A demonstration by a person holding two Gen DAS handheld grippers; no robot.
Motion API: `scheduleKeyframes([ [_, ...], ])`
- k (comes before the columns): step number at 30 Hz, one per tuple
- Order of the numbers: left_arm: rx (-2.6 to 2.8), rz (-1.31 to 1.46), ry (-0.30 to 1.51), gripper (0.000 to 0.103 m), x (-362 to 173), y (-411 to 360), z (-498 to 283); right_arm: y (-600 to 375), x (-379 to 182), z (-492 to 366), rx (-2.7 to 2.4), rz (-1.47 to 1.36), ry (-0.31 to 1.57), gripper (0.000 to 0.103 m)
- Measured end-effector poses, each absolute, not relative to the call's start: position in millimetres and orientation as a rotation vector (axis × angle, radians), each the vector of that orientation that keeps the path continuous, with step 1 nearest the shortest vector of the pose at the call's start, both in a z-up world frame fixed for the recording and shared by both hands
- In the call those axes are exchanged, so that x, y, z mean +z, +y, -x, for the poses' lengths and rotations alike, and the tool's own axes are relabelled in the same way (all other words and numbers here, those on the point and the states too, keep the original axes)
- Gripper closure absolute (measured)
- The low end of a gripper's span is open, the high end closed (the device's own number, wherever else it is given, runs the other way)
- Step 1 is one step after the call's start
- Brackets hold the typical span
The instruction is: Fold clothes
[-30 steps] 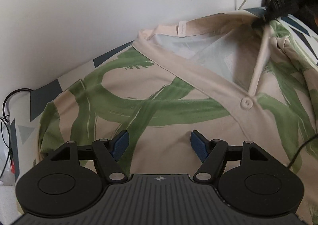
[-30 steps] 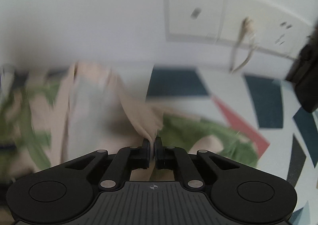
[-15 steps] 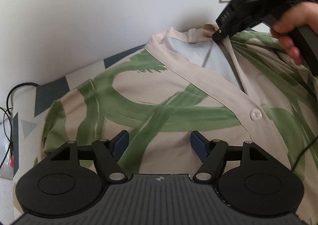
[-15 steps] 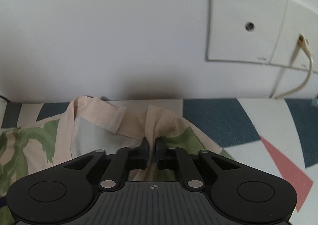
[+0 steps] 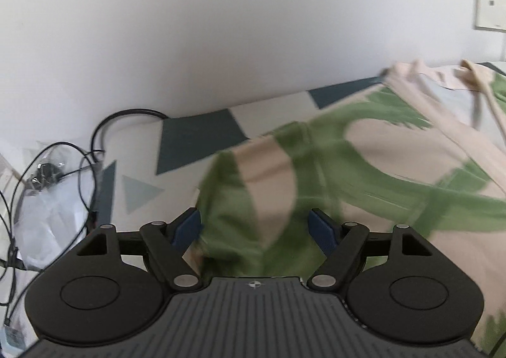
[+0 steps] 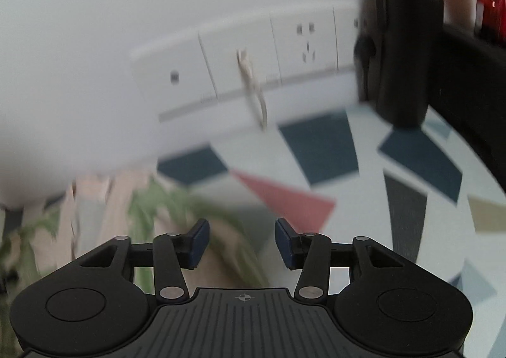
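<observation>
A beige shirt with broad green brush strokes [image 5: 363, 174] lies spread on a table with a geometric-patterned cloth [image 5: 196, 136]. Its collar sits at the far right against the wall. My left gripper [image 5: 256, 226] hovers above the shirt's left sleeve edge, its jaws opening, and the cloth lies below them without being pinched. In the blurred right wrist view the same shirt [image 6: 132, 215] lies at lower left. My right gripper [image 6: 242, 242] is over the shirt's right edge, its jaws opening with nothing pressed between the blue pads.
A white wall runs along the table's far edge, with a row of sockets [image 6: 253, 64] and a plugged-in white cable [image 6: 253, 89]. A black flask [image 6: 408, 29] stands at the far right. Black cables and a clear plastic bag [image 5: 53, 187] lie off the table's left end.
The right gripper let go of the collar, opened, and swung right toward the sockets. The left gripper shifted left from the shirt's chest to its sleeve edge and opened a little wider.
</observation>
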State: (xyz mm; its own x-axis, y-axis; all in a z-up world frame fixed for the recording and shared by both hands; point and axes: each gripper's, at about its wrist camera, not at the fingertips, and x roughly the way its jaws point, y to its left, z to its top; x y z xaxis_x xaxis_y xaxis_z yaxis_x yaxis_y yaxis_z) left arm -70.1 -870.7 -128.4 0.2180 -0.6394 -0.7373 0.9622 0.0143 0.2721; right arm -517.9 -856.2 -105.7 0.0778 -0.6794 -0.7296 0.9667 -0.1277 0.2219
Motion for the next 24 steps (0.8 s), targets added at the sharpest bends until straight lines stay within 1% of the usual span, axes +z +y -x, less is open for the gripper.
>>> scheduleKeyframes([
  [2,-1.317,-0.864,0.464,0.026,-128.6,-873.0,74.1,-854.9,-120.4,514.3,-1.513,-0.863,0.49,0.059],
  [3,-1.32,-0.867,0.458,0.026,-128.9,-873.4,78.0,-856.5,-126.8,514.6,-1.53,-0.878,0.484,0.071],
  [4,-1.325,-0.869,0.451,0.026,-129.3,-873.4,82.4,-858.5,-133.1,515.6,-1.548,-0.897,0.474,0.101],
  [6,-1.341,-0.875,0.425,0.026,-130.3,-871.5,93.9,-866.0,-139.4,525.4,-1.593,-0.968,0.384,0.102],
  [8,-1.336,-0.88,0.402,0.026,-132.1,-873.0,102.5,-869.7,-131.9,533.9,-1.655,-0.964,0.287,0.102],
  [11,-1.311,-0.859,0.416,0.026,-132.4,-880.8,103.8,-889.7,-118.8,533.0,-1.713,-0.867,0.274,0.102],
  [15,-1.297,-0.841,0.442,0.026,-131.9,-889.6,101.5,-934.9,-123.2,526.3,-1.74,-0.788,0.394,0.102],
  [17,-1.291,-0.838,0.44,0.023,-132.4,-890.8,101.2,-956.6,-129.2,521.6,-1.744,-0.757,0.467,0.103],
  [21,-1.278,-0.825,0.447,0.019,-133.7,-892.0,99.7,-967.4,-150.1,515.8,-1.749,-0.759,0.536,0.101],
  [23,-1.286,-0.825,0.463,0.019,-132.4,-891.2,97.6,-964.6,-151.0,509.3,-1.768,-0.737,0.56,0.087],
  [24,-1.291,-0.832,0.47,0.019,-131.5,-889.4,96.7,-963.0,-148.6,507.8,-1.777,-0.745,0.558,0.066],
])
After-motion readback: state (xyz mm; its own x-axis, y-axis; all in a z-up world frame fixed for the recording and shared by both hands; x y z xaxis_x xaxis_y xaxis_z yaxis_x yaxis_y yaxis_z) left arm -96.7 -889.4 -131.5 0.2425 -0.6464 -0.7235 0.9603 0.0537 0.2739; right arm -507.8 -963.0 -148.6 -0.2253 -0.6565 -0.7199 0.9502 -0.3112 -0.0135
